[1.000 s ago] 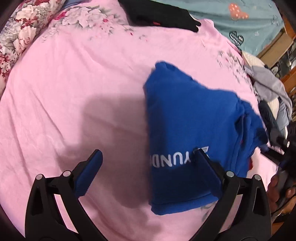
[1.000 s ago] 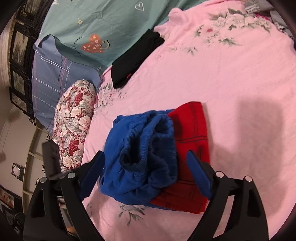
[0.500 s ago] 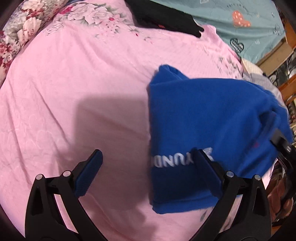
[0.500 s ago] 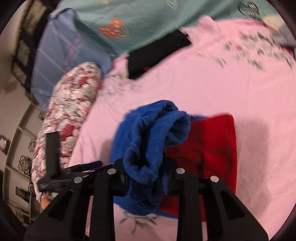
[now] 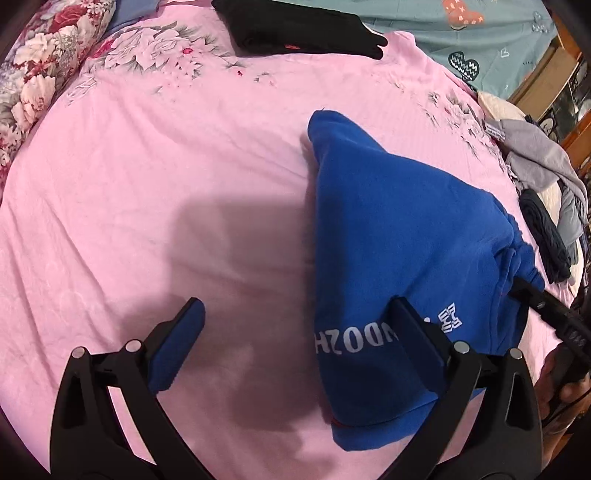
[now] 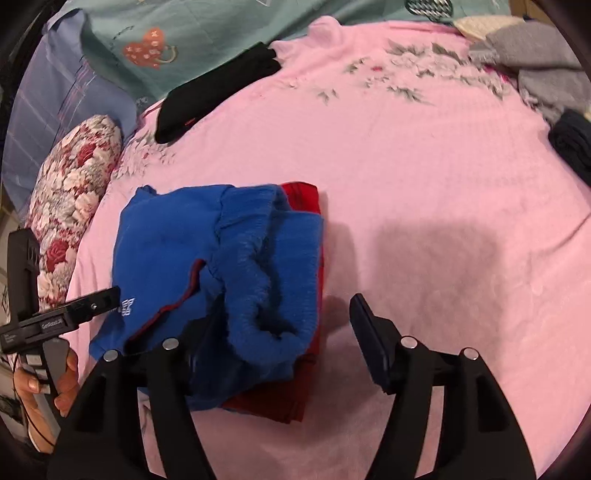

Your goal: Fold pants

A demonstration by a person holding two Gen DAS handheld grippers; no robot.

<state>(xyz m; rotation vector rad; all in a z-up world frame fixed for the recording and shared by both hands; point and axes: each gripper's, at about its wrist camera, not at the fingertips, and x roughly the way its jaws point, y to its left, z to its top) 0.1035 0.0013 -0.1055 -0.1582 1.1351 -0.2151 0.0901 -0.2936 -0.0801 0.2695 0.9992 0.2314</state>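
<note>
Two pairs of tongs over a pink bed cover (image 5: 155, 192). Blue pants (image 5: 399, 240) folded into a thick bundle on the near part of the bed, white lettering on the upper layer, ribbed waistband (image 6: 266, 280) bunched and turned up toward the right-wrist camera. Red plaid garment (image 6: 317, 266) flat beneath the blue bundle, showing along its right edge and near corner in the right-wrist view.

Left tongs (image 5: 295, 343) spread wide, nothing clamped: left pad over bare pink cover, right pad over the lettered panel of the pants; contact with the fabric not clear from this angle.

Right tongs (image 6: 284, 332) partly apart, just been opening. Waistband roll between the fingers, bulging over the left finger (image 6: 207, 332), which is partly buried in the blue cloth; right finger standing clear over pink cover with a gap to the pants. No squeeze on the fabric, probably just released.

Black folded garment (image 5: 303, 33) at the far edge of the bed against a teal sheet (image 6: 192, 40). Floral pillow (image 6: 70, 206) on the left in the right-wrist view. Grey clothing (image 5: 543, 162) and a dark item heaped at the right edge in the left-wrist view. Hand (image 6: 48, 391) on the left tongs' handle, low left in the right-wrist view.
</note>
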